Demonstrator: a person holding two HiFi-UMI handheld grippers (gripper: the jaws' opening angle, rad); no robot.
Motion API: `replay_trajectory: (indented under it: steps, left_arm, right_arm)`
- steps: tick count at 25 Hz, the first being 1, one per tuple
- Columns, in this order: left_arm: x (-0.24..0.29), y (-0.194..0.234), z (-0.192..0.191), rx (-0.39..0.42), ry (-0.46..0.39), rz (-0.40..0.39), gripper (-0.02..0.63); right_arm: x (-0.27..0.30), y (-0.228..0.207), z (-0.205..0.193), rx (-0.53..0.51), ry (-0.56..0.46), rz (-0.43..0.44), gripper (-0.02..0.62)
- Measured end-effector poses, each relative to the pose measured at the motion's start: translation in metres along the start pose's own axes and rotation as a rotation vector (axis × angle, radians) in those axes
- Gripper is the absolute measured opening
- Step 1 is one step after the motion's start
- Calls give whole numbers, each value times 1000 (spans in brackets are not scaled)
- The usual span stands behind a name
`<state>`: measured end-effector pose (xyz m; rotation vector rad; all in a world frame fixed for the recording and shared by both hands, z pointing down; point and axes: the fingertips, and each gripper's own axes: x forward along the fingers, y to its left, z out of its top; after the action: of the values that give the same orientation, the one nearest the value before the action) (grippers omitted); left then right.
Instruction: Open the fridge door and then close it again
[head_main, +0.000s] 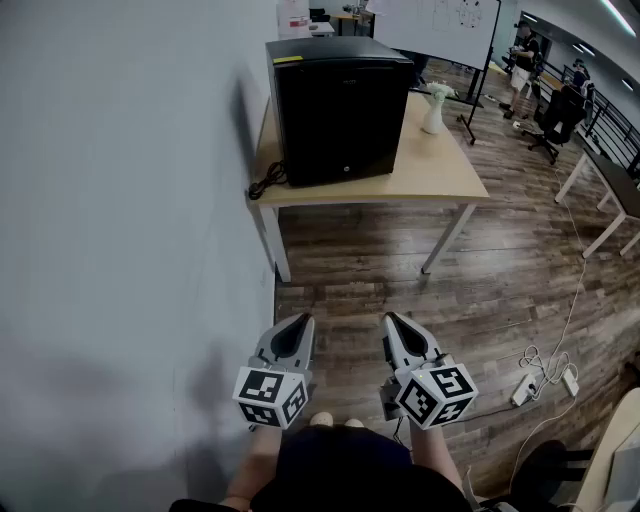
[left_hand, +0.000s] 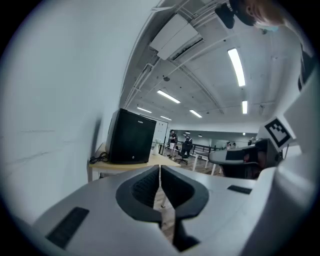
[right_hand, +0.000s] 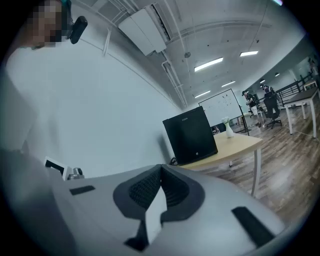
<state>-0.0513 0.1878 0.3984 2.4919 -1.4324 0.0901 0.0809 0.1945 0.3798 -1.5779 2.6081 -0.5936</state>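
Note:
A small black fridge (head_main: 338, 108) stands with its door closed on a light wooden table (head_main: 440, 180) against the white wall. It shows as well in the left gripper view, fridge (left_hand: 132, 136), and in the right gripper view, fridge (right_hand: 190, 134). Both grippers hang close to the person's body, well short of the table. My left gripper (head_main: 303, 322) is shut with nothing between its tips. My right gripper (head_main: 391, 320) is shut too and holds nothing. Both point towards the fridge, a little below level.
A white vase (head_main: 434, 110) stands on the table right of the fridge. A black cable (head_main: 266, 183) lies coiled at the table's left edge. A power strip and cords (head_main: 543, 380) lie on the wooden floor at the right. Desks, chairs and people are far back.

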Motion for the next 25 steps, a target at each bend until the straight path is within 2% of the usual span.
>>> replay_trajectory:
  steps: [5, 11, 20, 25]
  left_arm:
    - [2, -1, -1, 3, 3, -13, 11]
    - [0, 2, -4, 16, 7, -31, 11]
    - [-5, 19, -6, 22, 9, -61, 11]
    - [-4, 27, -11, 1, 15, -58, 11]
  right_arm:
    - [5, -4, -1, 26, -6, -27, -8]
    - [11, 6, -4, -16, -21, -39, -8]
    - [24, 21, -21, 12, -21, -63, -8]
    - [33, 22, -23, 18, -19, -72, -8]
